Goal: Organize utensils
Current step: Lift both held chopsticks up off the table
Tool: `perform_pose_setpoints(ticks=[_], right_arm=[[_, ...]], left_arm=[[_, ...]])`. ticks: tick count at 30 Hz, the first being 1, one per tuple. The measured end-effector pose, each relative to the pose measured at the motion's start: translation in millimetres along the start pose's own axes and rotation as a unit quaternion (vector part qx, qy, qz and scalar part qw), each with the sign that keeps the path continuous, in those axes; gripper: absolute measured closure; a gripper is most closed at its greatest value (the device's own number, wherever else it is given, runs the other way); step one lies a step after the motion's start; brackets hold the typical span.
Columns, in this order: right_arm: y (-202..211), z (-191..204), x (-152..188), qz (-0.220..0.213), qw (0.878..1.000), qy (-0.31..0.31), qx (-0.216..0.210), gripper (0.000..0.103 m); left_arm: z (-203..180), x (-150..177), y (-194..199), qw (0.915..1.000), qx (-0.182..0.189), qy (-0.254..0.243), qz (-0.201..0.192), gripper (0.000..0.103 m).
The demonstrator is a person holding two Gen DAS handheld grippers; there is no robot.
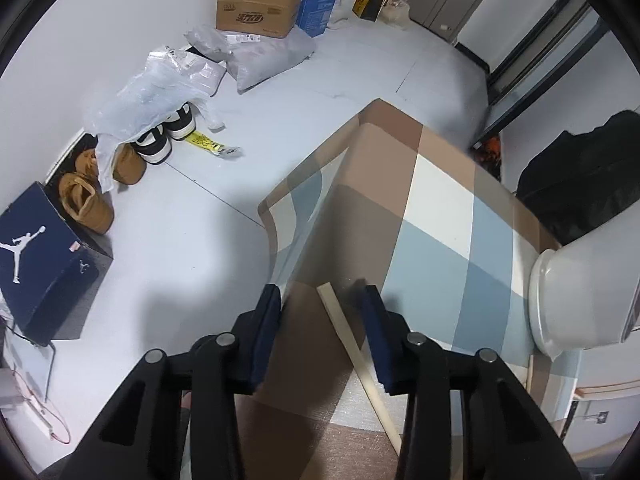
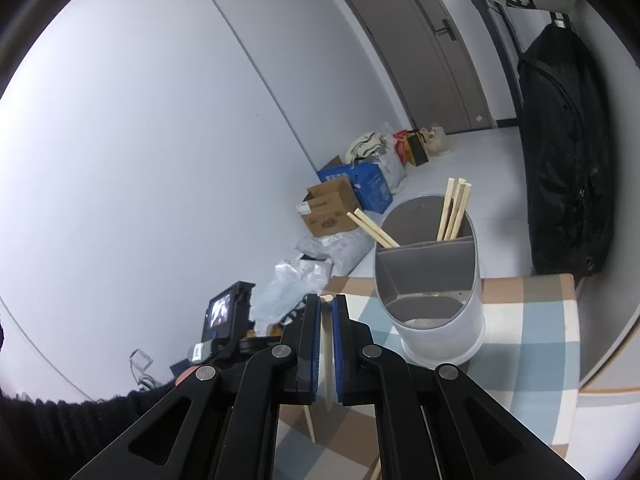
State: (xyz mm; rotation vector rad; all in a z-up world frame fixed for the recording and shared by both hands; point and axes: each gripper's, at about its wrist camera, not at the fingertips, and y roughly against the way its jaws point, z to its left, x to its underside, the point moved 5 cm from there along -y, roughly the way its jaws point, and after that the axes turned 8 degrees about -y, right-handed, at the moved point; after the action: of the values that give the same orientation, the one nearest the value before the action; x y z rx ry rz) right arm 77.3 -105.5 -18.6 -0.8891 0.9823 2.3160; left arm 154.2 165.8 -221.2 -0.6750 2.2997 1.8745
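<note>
two grippers are seen, one per view. the left gripper (image 1: 322,300) is pointed steeply down at a checked tablecloth (image 1: 440,216); its jaws are parted, and one chopstick (image 1: 352,344) is lying flat on the cloth between them, nearer the right pad, with no pad pressing on it, so it is released. just right of this gripper, at the view's edge, the white side of the holder (image 1: 576,300) is seen.

the right gripper (image 2: 328,304) is clenched on one chopstick (image 2: 327,360), which is held along the line of the fingers with its tip showing just past the pads. a second loose chopstick (image 2: 310,424) is seen on the cloth below the left finger, and the end of another (image 2: 376,470) is glimpsed under the right finger.

ahead and right of the right gripper, one round translucent holder (image 2: 436,320) is stood on the cloth, divided by a grey partition into compartments. the near compartment is seen without chopsticks. in the far part, two chopsticks (image 2: 372,230) are leaned out to the left and about four chopsticks (image 2: 454,210) are stood nearly upright at the right; whether these share one compartment cannot be told.

a sleeve (image 2: 100,412) is seen left of the right gripper.
</note>
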Motion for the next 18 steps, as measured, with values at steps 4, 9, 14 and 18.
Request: perform_pose_setpoints(ticks=[4, 9, 14, 18], right_arm=[[-2, -4, -1, 0.000, 1.000, -0.010, -0.004, 0.098], [-6, -8, -4, 0.001, 1.000, -0.018, 0.001, 0.098], [-5, -4, -7, -0.006, 1.000, -0.017, 0.001, 0.098], [-8, 1, -7, -0.005, 1.000, -0.016, 0.001, 0.098]], left_arm=[[1, -2, 0, 0.9995, 0.026, 0.015, -0.009, 0.072], [4, -5, -1, 0.9980, 0.056, 0.027, -0.012, 0.076], [5, -4, 3, 0.9985, 0.047, 0.021, -0.019, 0.087], [8, 1, 8, 0.9991, 0.033, 0.011, -0.023, 0.095]])
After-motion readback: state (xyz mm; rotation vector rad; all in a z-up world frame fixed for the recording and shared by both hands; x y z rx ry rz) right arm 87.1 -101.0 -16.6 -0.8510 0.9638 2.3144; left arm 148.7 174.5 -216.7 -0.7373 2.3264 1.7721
